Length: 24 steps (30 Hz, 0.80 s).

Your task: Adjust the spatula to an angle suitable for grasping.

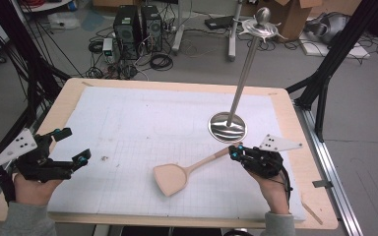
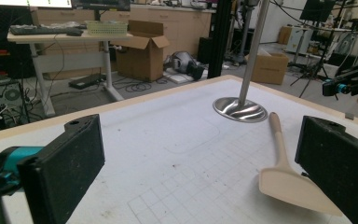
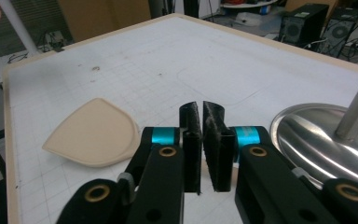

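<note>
A pale wooden spatula (image 1: 186, 172) lies flat, its broad blade left of the right gripper (image 1: 235, 151), whose jaws are clamped on the handle end. The left gripper (image 1: 74, 150) hovers wide, well apart.

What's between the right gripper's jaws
The right gripper is shut on the end of the wooden spatula handle, lying on the white mat. In the right gripper view, the jaws hide the handle; the blade shows beside them.
</note>
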{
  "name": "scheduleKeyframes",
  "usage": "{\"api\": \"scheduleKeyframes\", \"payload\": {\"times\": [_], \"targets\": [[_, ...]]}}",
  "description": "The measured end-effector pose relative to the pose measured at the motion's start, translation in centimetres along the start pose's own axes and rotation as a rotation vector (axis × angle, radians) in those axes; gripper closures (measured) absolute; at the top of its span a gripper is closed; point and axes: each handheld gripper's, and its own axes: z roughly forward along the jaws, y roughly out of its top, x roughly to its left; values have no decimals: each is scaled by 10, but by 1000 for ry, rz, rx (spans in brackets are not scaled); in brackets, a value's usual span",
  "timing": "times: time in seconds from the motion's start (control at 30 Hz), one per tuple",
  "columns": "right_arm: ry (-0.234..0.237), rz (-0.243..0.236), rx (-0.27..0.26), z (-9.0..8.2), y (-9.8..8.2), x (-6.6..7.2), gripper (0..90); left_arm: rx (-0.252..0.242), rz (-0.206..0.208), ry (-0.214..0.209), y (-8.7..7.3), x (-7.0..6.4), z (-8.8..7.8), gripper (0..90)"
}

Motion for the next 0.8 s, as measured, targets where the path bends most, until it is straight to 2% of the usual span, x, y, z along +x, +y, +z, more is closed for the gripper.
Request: {"api": "scheduleKeyframes", "payload": {"times": [0.07,0.13,0.4,0.6,0.8], "targets": [[-3,-4,12,3,0,0,896,4,0,1,0,0,0,17],[13,-4,13,7,-1,1,896,4,1,-2,-1,0,1,17],[18,-18,81,32,-5,6,900,9,-1,0,-2,0,1,17],[29,-21,107,48,-6,9,900,6,-2,1,-2,0,0,17],[39,-21,120,57,-7,9,900,9,-3,2,-2,1,0,17]]}}
